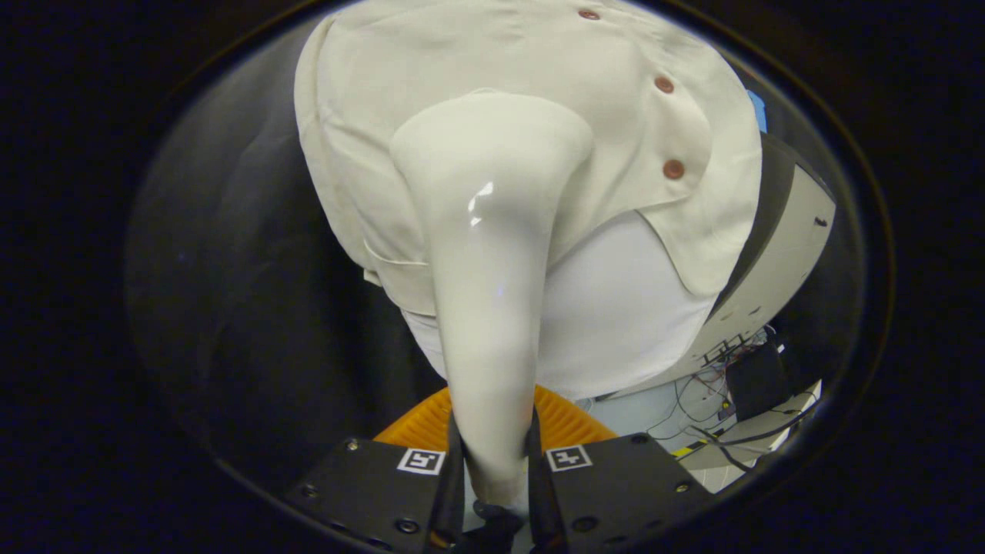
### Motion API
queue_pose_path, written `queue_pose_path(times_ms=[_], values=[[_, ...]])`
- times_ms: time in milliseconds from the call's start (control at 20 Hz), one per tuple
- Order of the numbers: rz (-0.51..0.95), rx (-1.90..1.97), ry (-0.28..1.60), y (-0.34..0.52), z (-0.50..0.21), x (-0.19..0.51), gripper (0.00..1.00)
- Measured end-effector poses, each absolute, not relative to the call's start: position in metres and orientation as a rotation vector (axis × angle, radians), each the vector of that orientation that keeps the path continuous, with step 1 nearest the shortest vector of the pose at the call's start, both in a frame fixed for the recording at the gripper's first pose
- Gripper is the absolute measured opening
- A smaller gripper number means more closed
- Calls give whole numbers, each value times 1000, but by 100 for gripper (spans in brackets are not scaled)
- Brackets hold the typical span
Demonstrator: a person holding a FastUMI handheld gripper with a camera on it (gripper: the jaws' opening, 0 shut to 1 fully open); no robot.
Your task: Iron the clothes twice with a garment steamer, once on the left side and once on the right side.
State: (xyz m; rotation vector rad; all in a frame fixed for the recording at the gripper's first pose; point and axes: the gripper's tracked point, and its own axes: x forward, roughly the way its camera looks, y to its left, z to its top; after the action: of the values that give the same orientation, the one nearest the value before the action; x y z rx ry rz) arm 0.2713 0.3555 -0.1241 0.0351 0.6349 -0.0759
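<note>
A glossy cream garment steamer (492,254) rises from between my fingers, its handle clamped by both of them and its wide head pressed against the cloth ahead. My gripper (495,462) is shut on that handle. The garment is a cream shirt (431,100) with brown buttons (673,169) running down its right part, hanging over a white undershirt (616,308). The steamer head sits on the shirt's left half, left of the button row. The head hides the cloth directly behind it.
An orange ribbed object (565,423) lies just beyond the fingers under the steamer. Dark cloth (269,308) hangs left of the shirt. To the right stands a pale panel with a dark edge (785,246), with cables and a black box (758,377) below it.
</note>
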Motion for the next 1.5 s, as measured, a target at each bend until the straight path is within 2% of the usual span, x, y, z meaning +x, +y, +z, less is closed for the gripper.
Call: queue_pose_path(times_ms=[300, 600, 900, 1500], values=[[-60, 31, 689, 351, -144, 242, 34], [-42, 51, 676, 341, -130, 219, 34], [-53, 66, 550, 315, -61, 200, 34], [-94, 114, 217, 261, 126, 198, 33]])
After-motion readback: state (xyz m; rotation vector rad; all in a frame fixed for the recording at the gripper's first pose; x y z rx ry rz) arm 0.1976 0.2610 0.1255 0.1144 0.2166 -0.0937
